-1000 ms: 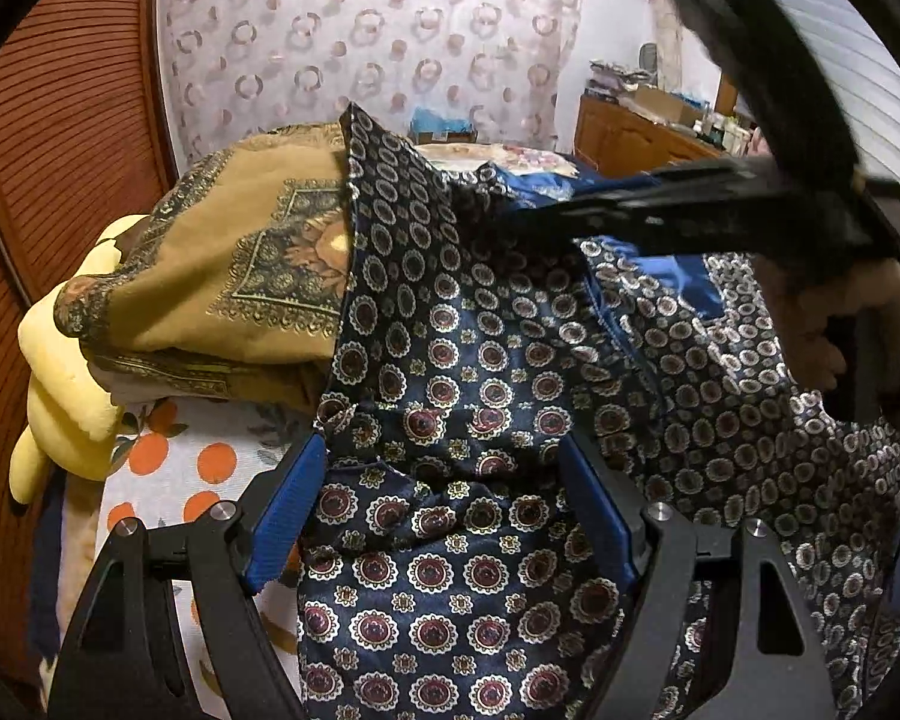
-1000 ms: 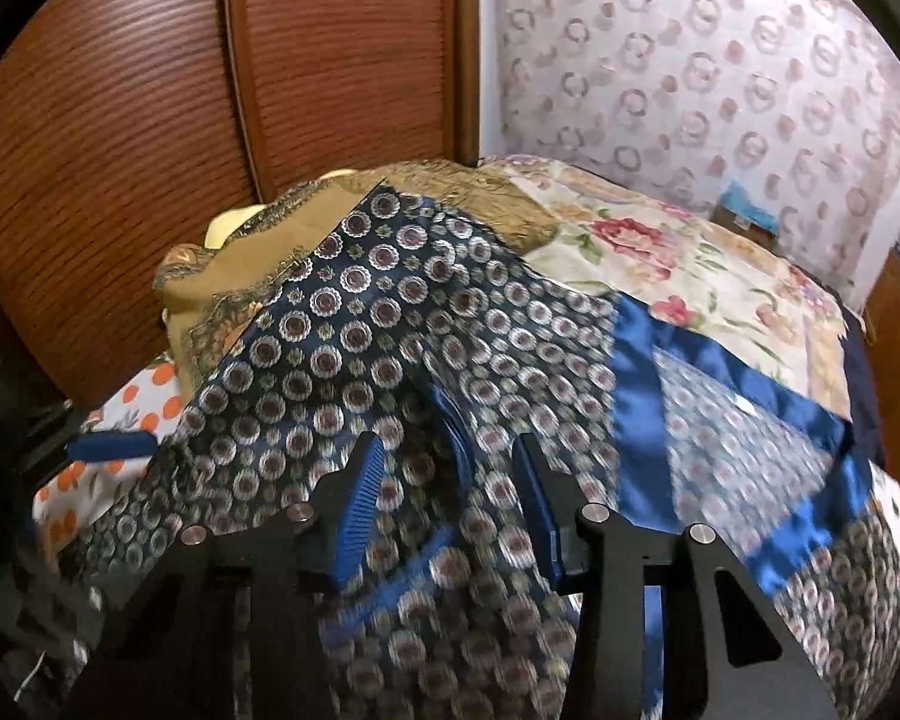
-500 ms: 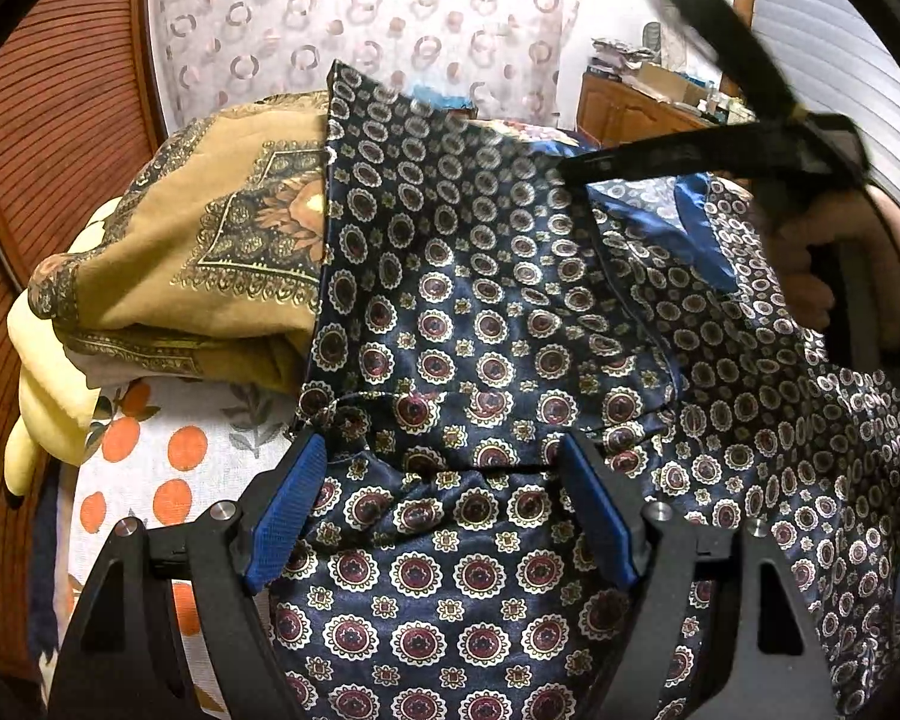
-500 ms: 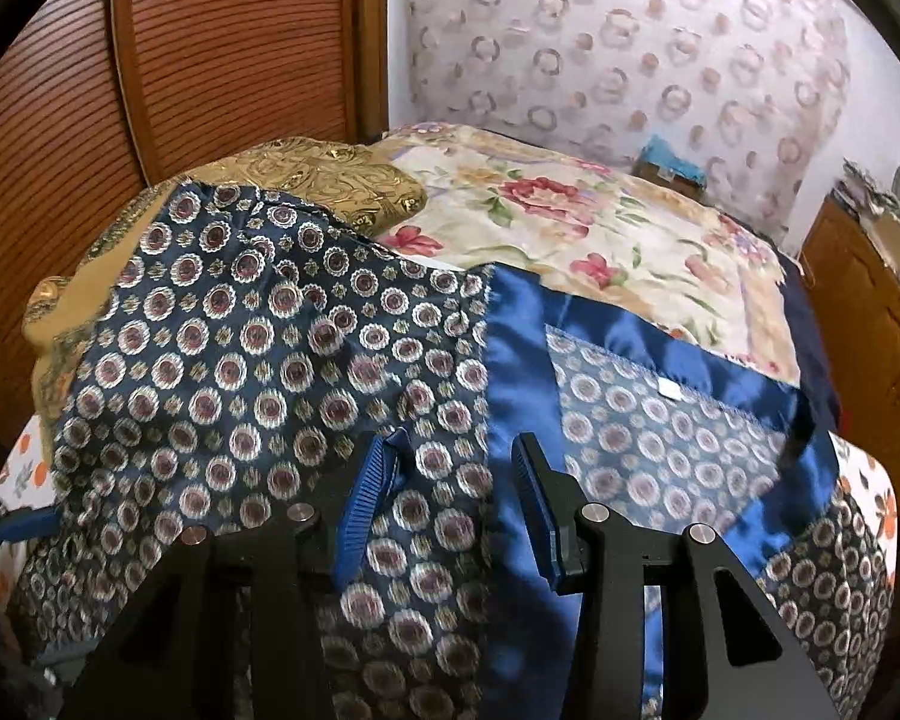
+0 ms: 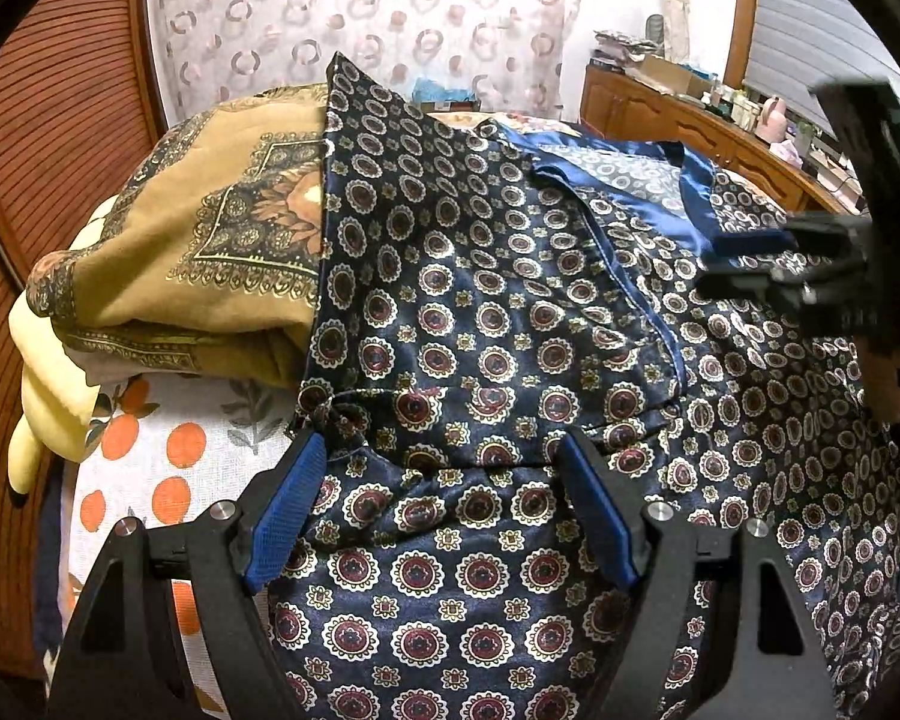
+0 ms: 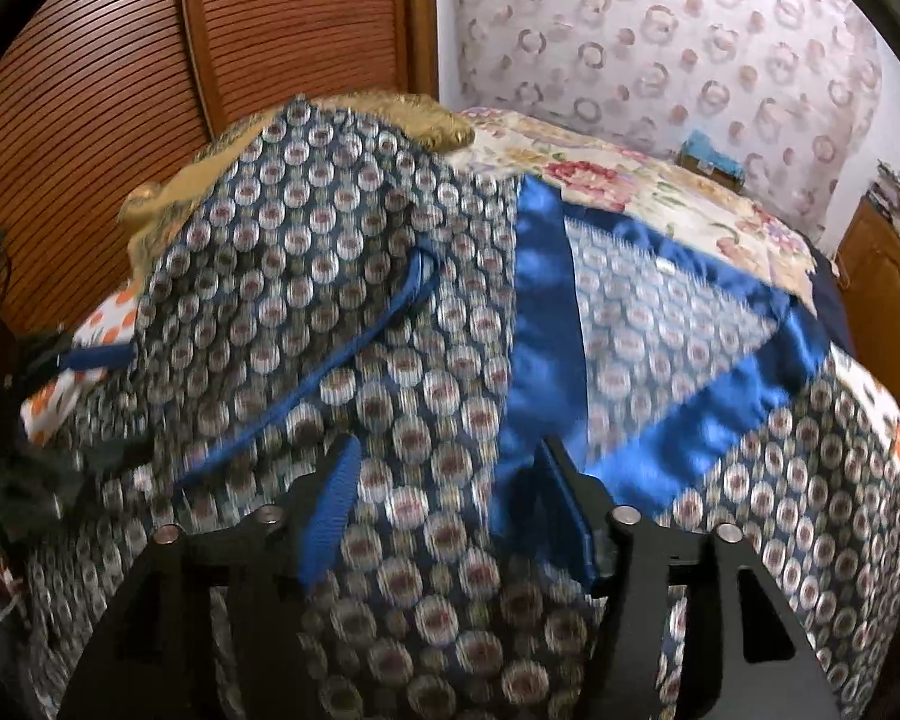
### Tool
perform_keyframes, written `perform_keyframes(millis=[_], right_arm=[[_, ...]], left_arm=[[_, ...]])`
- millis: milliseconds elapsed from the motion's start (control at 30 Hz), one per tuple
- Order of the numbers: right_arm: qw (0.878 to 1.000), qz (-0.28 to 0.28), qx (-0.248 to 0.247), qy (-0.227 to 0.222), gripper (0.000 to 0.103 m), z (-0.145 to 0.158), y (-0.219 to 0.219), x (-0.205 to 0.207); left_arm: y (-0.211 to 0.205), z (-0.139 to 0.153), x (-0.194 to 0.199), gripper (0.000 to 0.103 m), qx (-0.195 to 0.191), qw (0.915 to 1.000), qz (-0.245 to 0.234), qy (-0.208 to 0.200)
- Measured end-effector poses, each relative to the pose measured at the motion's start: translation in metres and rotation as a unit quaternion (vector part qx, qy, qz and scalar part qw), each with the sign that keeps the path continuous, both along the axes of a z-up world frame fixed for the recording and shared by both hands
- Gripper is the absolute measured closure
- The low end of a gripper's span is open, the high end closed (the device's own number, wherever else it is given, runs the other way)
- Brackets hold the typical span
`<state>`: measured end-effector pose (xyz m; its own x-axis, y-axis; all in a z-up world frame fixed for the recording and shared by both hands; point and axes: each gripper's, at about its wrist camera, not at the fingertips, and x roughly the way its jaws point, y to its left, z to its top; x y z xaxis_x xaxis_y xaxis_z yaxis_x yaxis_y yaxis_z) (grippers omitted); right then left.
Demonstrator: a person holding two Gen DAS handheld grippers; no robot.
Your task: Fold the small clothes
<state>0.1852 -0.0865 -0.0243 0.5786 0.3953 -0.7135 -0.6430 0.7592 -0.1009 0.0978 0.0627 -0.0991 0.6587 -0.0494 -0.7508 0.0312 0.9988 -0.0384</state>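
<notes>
A navy satin shirt (image 5: 486, 312) with round medallions and bright blue trim (image 6: 540, 324) lies spread on the bed, its left part draped up over a tan blanket. My left gripper (image 5: 441, 510) stands wide open low over the shirt's near part, with wrinkled cloth under and between its blue pads (image 5: 288, 504), which do not press on it. My right gripper (image 6: 447, 504) hovers over the shirt beside the blue trim. Its jaws are opening, with only flat cloth below them. The right gripper (image 5: 810, 276) also shows at the right edge of the left wrist view.
A folded tan and gold blanket (image 5: 210, 252) and yellow cushions (image 5: 48, 372) sit at the bed's left. An orange-dotted sheet (image 5: 168, 468) covers the near left, a floral quilt (image 6: 648, 186) the far side. A slatted wooden door (image 6: 150, 90) and a wooden dresser (image 5: 690, 120) flank the bed.
The right gripper has drawn back to the right across the shirt and its jaws have widened. A piped fold now lies loose on the shirt. The left gripper has stayed put.
</notes>
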Motion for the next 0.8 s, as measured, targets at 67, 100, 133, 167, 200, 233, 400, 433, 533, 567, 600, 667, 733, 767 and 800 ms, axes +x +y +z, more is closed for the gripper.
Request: perform_keyframes(millis=[67, 100, 133, 167, 200, 233, 400, 433, 533, 567, 600, 667, 733, 767, 800], right_arm=[[1.0, -0.003, -0.018, 0.001, 0.04, -0.007, -0.007, -0.001], [1.0, -0.004, -0.023, 0.002, 0.04, -0.007, -0.005, -0.003], [1.0, -0.004, -0.024, -0.002, 0.039, -0.008, -0.007, -0.005], [1.0, -0.004, -0.026, -0.004, 0.036, -0.008, -0.009, -0.005], [1.0, -0.003, -0.025, -0.002, 0.036, -0.007, -0.01, -0.005], [1.0, -0.003, -0.024, 0.0, 0.035, -0.007, -0.012, -0.006], [1.0, -0.003, -0.027, -0.001, 0.022, -0.011, -0.013, -0.009], [1.0, -0.004, -0.028, -0.003, 0.022, -0.012, -0.011, -0.01], [0.999, -0.02, -0.03, -0.006, 0.017, -0.016, -0.013, -0.015], [0.999, -0.027, -0.028, -0.005, 0.014, -0.016, -0.013, -0.016], [0.999, -0.032, -0.024, -0.003, 0.013, -0.018, -0.014, -0.017], [0.999, -0.035, -0.018, -0.005, 0.011, -0.019, -0.018, -0.02], [0.999, -0.032, -0.015, -0.011, 0.01, -0.02, -0.019, -0.022], [0.999, -0.034, -0.013, -0.01, 0.009, -0.021, -0.021, -0.023], [0.999, -0.038, -0.015, -0.007, 0.009, -0.021, -0.022, -0.024]], left_arm=[[0.0, 0.0, 0.0, 0.023, 0.0, 1.0, 0.0, 0.0], [0.001, 0.0, 0.0, 0.023, 0.0, 1.0, 0.0, 0.0], [0.0, 0.0, 0.0, 0.023, 0.001, 1.0, 0.001, 0.0], [0.0, -0.001, 0.0, 0.023, 0.001, 1.0, 0.0, 0.0], [0.0, 0.0, 0.0, 0.023, 0.001, 1.0, 0.0, 0.0], [0.0, 0.0, 0.0, 0.023, 0.001, 1.0, 0.0, 0.0], [0.001, 0.0, 0.0, 0.023, -0.001, 1.0, 0.0, 0.0], [0.001, 0.0, 0.001, 0.023, -0.001, 1.0, 0.0, 0.0], [0.001, 0.0, 0.0, 0.023, 0.0, 1.0, 0.0, 0.0], [0.001, 0.0, 0.001, 0.023, 0.0, 1.0, 0.0, 0.0], [0.001, 0.0, 0.0, 0.023, 0.0, 1.0, 0.0, 0.0], [0.001, 0.0, 0.0, 0.023, 0.0, 1.0, 0.0, 0.0], [0.001, 0.0, 0.0, 0.023, 0.0, 1.0, 0.0, 0.0], [0.001, 0.0, 0.0, 0.023, 0.0, 1.0, 0.0, 0.0], [0.001, 0.0, 0.0, 0.023, -0.001, 1.0, 0.0, 0.0]])
